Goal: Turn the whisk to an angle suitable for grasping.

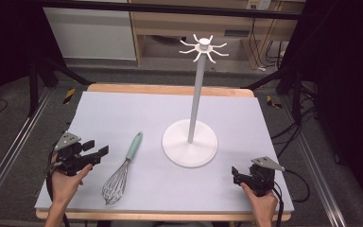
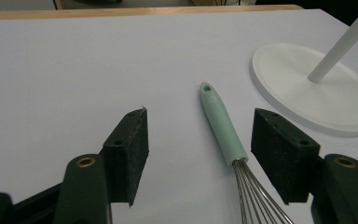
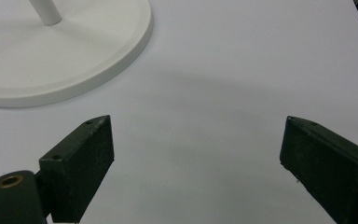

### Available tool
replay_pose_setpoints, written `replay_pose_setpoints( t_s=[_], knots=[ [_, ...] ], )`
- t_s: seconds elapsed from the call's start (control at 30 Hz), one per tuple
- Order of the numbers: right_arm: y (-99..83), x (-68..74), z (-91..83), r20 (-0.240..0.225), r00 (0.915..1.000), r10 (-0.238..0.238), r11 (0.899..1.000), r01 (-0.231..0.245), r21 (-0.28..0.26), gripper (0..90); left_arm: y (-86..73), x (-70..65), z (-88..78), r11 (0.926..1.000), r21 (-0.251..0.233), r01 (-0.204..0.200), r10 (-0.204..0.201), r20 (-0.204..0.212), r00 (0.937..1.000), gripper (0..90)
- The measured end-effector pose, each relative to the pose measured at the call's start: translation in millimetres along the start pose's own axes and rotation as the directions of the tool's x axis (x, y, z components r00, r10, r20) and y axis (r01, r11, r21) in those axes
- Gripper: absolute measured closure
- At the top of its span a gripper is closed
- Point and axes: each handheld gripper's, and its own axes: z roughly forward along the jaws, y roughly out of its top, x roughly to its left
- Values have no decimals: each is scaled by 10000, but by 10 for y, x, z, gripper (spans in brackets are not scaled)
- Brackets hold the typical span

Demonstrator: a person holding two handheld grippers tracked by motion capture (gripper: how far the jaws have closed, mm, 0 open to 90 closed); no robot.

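Left tongs [image 2: 199, 154] are spread wide, holding nothing, near the whisk [image 1: 121, 170] that lies flat on the desk [image 1: 123, 113] beside the white stand [image 1: 190, 142], and if they squeeze its smooth green handle crookedly, the whisk might slip out and roll away.

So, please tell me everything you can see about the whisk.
The whisk has a pale mint-green handle, plastic by its look, with a small hole at the tip, and a balloon of thin metal wires. It lies flat on the white mat, handle pointing away from the person, wires toward them, slightly slanted. It is left of the stand's base, apart from it. The open left gripper is beside it without touching it.
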Motion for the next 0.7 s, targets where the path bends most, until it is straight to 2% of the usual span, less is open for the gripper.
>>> replay_pose_setpoints(
  t_s=[0.13,0.33,0.7],
  knots=[
    [10,17,-4,20,10000,-94,9999,95,-59,102,44,-41,51,9998,116,-146,144,192,9997,359],
    [-4,-2,-7,29,10000,10,10000,-10,3,102,105,-108,111,9989,167,-430,427,167,9989,358],
    [2,-6,-2,5,10000,-66,10000,66,36,102,147,-194,231,9969,489,-620,607,278,9978,359]
  ],
)
